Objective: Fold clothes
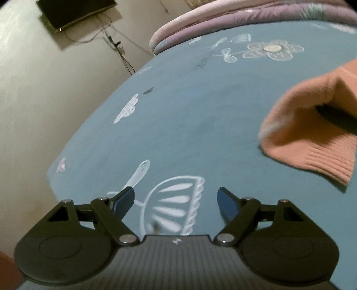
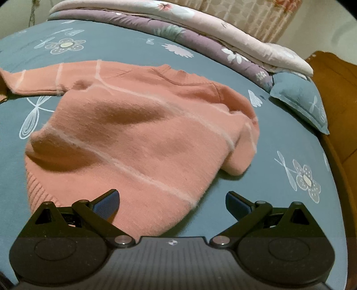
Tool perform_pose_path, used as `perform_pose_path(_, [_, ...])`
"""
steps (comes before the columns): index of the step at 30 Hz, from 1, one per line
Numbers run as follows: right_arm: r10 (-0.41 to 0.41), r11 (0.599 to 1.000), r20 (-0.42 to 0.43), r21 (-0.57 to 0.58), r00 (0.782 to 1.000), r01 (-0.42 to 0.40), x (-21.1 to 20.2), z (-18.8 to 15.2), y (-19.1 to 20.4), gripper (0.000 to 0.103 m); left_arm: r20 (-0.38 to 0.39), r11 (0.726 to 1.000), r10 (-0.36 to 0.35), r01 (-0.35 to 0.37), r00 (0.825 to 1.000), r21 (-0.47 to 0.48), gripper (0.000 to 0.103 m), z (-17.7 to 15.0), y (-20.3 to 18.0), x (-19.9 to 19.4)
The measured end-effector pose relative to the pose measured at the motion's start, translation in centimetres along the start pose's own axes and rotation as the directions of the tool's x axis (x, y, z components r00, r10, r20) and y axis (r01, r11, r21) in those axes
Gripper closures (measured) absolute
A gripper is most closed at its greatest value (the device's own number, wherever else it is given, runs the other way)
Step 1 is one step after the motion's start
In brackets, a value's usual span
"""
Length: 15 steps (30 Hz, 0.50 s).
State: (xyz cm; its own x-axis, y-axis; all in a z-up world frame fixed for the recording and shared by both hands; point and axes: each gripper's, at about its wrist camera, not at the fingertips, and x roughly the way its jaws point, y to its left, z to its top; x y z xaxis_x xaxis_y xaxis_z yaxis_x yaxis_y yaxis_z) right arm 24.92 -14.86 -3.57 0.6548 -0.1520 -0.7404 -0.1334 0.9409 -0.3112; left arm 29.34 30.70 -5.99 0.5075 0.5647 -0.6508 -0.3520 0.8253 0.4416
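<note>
Below, a pink sweater (image 2: 142,133) lies spread on a blue bed sheet (image 2: 279,138) printed with white flowers, its ribbed hem toward the cameras and its neckline toward the folded quilts (image 2: 223,42) at the far edge of the bed. One sleeve (image 2: 33,80) stretches out to the left in the right wrist view; the other side is bunched into a rounded fold at the right.

The right hand-held gripper (image 2: 173,204) hangs just over the sweater's near edge with its jaws wide apart. The left finger sits above the knit near the hem, the right finger above bare sheet, and nothing is pinched between them.

The left hand-held gripper (image 1: 176,201) also stands wide, over bare sheet and a white printed motif, holding nothing. From its camera the sweater (image 1: 312,133) lies well off to the right and farther ahead, only a ribbed-edged part of it showing at the frame's edge, with a dark object, not identifiable, poking in across it.

A blue pillow (image 2: 301,100) rests at the bed's right side beside a wooden frame (image 2: 334,89). A dark screen (image 1: 75,11) with trailing cables hangs on the wall (image 1: 44,100) left of the bed.
</note>
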Motion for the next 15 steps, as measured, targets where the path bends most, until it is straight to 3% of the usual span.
perform_pose_path(4, [0.009, 1.0, 0.003, -0.006, 1.0, -0.009, 0.3, 0.4, 0.5, 0.0, 0.045, 0.989, -0.143, 0.141, 0.989, 0.042, 0.02, 0.2, -1.2, -2.1])
perform_pose_path(8, [0.013, 1.0, 0.007, -0.018, 1.0, -0.013, 0.2, 0.7, 1.3, 0.0, 0.081, 0.951, -0.308, 0.304, 0.948, 0.061, 0.019, 1.6, -4.5, -3.0])
perform_pose_path(12, [-0.003, 1.0, 0.005, -0.026, 1.0, 0.003, -0.4, 0.2, 1.4, 0.0, 0.102, 0.926, -0.377, 0.372, 0.921, 0.063, 0.019, 3.5, -8.0, -2.1])
perform_pose_path(15, [-0.029, 1.0, -0.008, -0.005, 1.0, 0.029, -0.7, -0.2, 0.9, 0.0, 0.073, 0.917, -0.399, 0.4, 0.914, -0.004, 0.019, 4.8, -9.0, -0.6])
